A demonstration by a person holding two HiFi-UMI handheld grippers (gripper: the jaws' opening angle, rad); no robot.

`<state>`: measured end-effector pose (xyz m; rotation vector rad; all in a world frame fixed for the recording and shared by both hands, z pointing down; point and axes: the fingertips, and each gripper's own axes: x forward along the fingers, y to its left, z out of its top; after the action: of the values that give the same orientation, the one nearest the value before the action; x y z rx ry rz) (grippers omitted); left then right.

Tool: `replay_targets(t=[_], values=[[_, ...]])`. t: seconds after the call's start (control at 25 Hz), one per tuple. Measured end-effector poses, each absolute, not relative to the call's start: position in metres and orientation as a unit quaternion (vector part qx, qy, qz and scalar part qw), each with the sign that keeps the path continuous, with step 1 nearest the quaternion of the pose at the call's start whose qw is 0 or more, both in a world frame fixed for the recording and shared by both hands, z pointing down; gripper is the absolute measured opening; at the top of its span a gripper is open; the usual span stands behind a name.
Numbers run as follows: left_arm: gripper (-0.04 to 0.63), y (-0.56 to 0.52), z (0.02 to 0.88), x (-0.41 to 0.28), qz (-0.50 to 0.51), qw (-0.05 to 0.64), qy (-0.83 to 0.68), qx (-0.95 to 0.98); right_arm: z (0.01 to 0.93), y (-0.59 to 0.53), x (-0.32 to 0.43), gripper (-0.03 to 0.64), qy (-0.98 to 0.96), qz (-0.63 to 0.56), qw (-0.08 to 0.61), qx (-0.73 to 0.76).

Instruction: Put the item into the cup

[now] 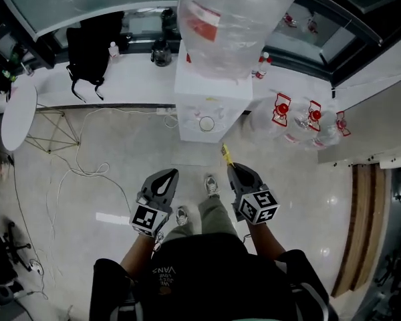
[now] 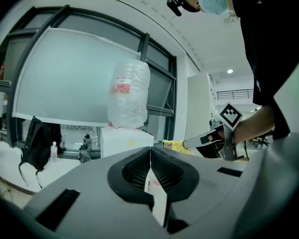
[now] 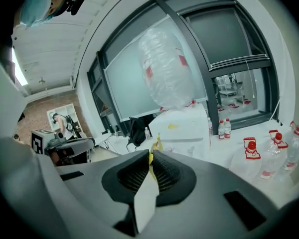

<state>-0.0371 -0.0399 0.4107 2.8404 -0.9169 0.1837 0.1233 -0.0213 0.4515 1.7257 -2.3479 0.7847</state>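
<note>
A thin yellow packet [image 1: 225, 154] sticks out of the tip of my right gripper [image 1: 230, 168], whose jaws are shut on it. In the right gripper view the yellow packet [image 3: 154, 146] shows as a yellow edge pinched at the tip of the right gripper [image 3: 150, 156]. A round white cup [image 1: 206, 123], seen from above, stands on the shelf of the water dispenser [image 1: 210, 92] just ahead of both grippers. My left gripper [image 1: 167, 174] is held level with the right one, its jaws shut with nothing between them. In the left gripper view the left gripper [image 2: 150, 151] points at the dispenser [image 2: 125, 141].
A large clear water bottle [image 1: 234, 19] sits upside down on the dispenser. Spare bottles with red caps [image 1: 297, 116] lie to its right. A black backpack [image 1: 90, 45] rests on the white ledge at left, cables [image 1: 73, 172] trail over the floor, and the person's feet [image 1: 210, 186] are below.
</note>
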Motion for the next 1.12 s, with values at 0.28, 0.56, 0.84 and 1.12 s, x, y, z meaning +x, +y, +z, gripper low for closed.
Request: replay_targets(t=[0.28,0.56,0.84,1.12], values=[[0.020,-0.094,0.444,-0.015,0.052,0.092,-0.331,0.938,0.512,-0.095,0.142,0.055,-0.784,0.270,0.110,0.548],[0.020,-0.140,0.481,-0.003,0.051,0.109,-0.346,0.931,0.584,-0.151,0.145,0.055,-0.780,0.292,0.146,0.533],[0.020,-0.169,0.508,0.000,0.047,0.116,-0.354,0.927,0.644,-0.195,0.145,0.055,-0.771,0.303,0.165,0.535],[0.020,-0.171,0.539,-0.018,0.047,0.145,-0.379,0.913,0.690,-0.232,0.140,0.054,-0.765,0.304,0.193,0.534]])
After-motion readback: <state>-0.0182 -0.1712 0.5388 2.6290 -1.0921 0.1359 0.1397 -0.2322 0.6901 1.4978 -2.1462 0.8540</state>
